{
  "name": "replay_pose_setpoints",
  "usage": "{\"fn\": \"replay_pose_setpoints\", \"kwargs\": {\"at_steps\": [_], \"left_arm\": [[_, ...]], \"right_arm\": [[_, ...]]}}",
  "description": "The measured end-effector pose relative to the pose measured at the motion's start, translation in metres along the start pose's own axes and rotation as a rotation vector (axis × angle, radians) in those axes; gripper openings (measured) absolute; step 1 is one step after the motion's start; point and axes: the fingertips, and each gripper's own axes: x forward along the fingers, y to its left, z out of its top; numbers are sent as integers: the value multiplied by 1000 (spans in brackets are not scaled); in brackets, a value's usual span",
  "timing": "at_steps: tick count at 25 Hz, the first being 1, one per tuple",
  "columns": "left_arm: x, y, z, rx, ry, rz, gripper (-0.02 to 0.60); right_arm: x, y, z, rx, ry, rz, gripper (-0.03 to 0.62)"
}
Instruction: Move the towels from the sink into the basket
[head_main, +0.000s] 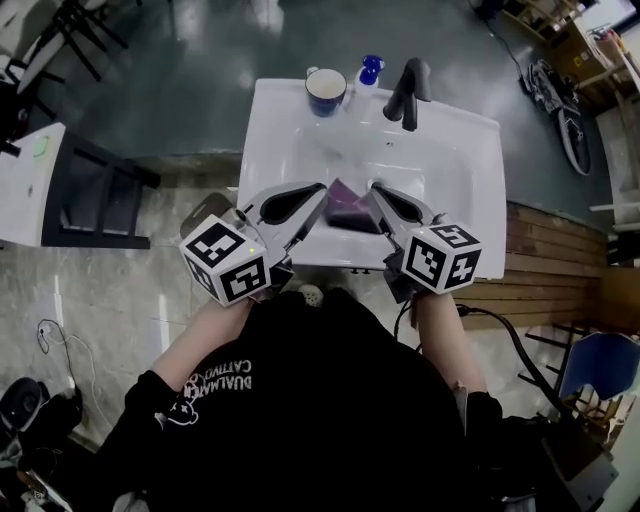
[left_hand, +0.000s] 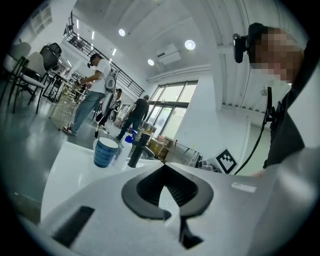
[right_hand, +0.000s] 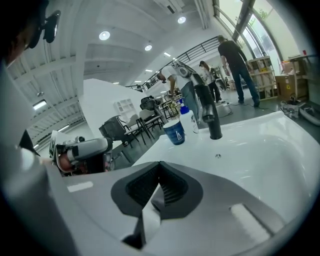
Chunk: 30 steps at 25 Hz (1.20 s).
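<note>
The left tongs (head_main: 321, 193) and right tongs (head_main: 375, 194) are both sitting pressed together, pinching nothing, hovering over the white sink (head_main: 455, 165). 1 dark purple towel (head_main: 350, 212) is lying in its basin between them.

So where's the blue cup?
In the head view, the blue cup stands on the back rim of the sink, left of the faucet, beside a small bottle.

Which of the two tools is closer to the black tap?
Right. The right tool is just in front of the tap, slightly left of it; the left tool is farther left, nearer the blue cup.
</note>
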Motion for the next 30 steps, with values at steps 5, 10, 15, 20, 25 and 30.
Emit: {"fn": "replay_pose_setpoints", "kwargs": {"at_steps": [5,10,15,20,25,30], "left_arm": [[12,0,-22,-14,43,-1,2],[20,-4,-36,-29,72,-9,2],[27,-7,-44,-34,91,-18,2],[26,-9,-51,-42,93,-22,2],[20,-10,-56,-51,96,-7,2],[9,-11,-56,-49,84,16,2]], "right_arm": [[0,-12,-21,26,34,6,6],[-4,-19,-35,40,58,-5,6],[-4,-24,-49,33,116,-32,36],[2,-28,-71,46,204,-56,89],[11,-35,-91,3,344,-119,125],[15,-36,-96,-75,396,-177,8]]}}
